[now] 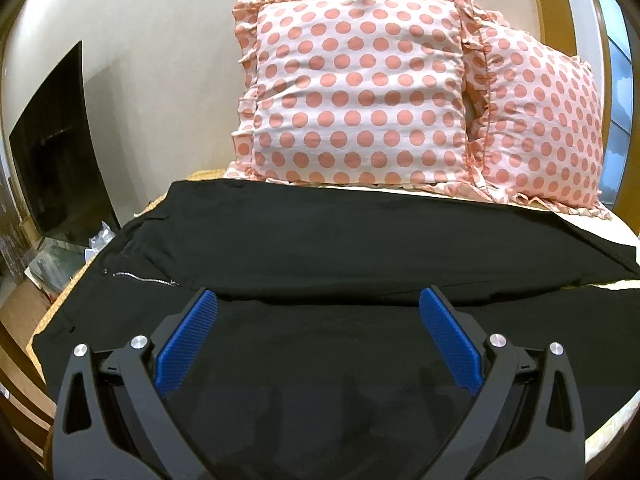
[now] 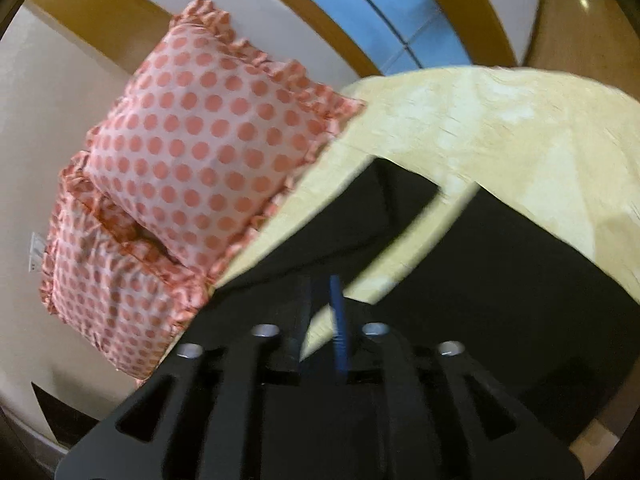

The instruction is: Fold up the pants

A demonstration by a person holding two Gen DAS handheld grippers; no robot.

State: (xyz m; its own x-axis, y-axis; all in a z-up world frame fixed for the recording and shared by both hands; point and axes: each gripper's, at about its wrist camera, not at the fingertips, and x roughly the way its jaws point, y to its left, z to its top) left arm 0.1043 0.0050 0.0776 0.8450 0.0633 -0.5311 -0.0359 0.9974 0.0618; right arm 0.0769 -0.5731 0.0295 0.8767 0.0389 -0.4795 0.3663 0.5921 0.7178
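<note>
Black pants [image 1: 320, 240] lie spread across the yellow bed [image 1: 600, 436], zipper [image 1: 144, 278] at the left, both legs running right. My left gripper [image 1: 318, 302] is open above the near leg, blue pads [image 1: 188, 344] wide apart, holding nothing. In the right wrist view the two pant legs [image 2: 500, 280] lie apart with a strip of the bed sheet [image 2: 500, 120] between them. My right gripper [image 2: 322, 286] is nearly closed, its blue pads [image 2: 340, 332] a narrow gap apart, above the legs. The view is tilted and blurred; I see no cloth between the pads.
Two pink polka-dot pillows [image 1: 360, 92] lean on the wall behind the pants, also in the right wrist view [image 2: 208, 152]. A dark screen [image 1: 60, 152] stands on the left beside the bed. A window [image 2: 380, 12] is beyond the bed.
</note>
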